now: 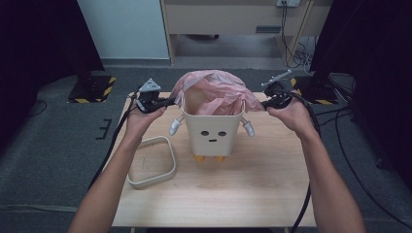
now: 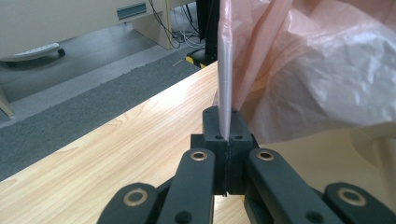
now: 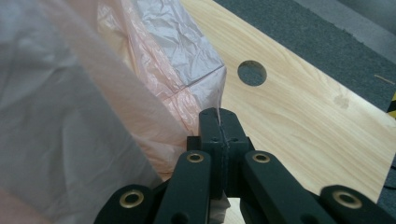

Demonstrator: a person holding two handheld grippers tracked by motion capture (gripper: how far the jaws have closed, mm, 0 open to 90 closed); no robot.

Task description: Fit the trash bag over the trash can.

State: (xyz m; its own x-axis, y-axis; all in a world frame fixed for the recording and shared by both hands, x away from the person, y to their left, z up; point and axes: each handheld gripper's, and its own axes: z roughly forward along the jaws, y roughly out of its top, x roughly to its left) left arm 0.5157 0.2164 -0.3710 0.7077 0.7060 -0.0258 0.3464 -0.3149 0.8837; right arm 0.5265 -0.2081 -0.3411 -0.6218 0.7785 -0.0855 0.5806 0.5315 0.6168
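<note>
Pink bag (image 1: pixel 218 92), thin, crinkled, translucent, billowing

Pale, see-through pink on the plastic bag (image 1: pixel 218 92), creased and shining whitish where light catches it. The bin (image 1: pixel 213 131) under it is cream, with two black dot eyes and a short black dash for a mouth, white little arms and orange feet. The loose ring (image 1: pixel 151 162) is the same cream. Light wood grain on the table (image 1: pixel 252 194). Both the left gripper (image 2: pixel 226 140) and right gripper (image 3: pixel 219 135) are black with brass-coloured rivets. Dark grey carpet, yellow-and-black hazard stripes (image 1: pixel 92 92) beyond.
</note>
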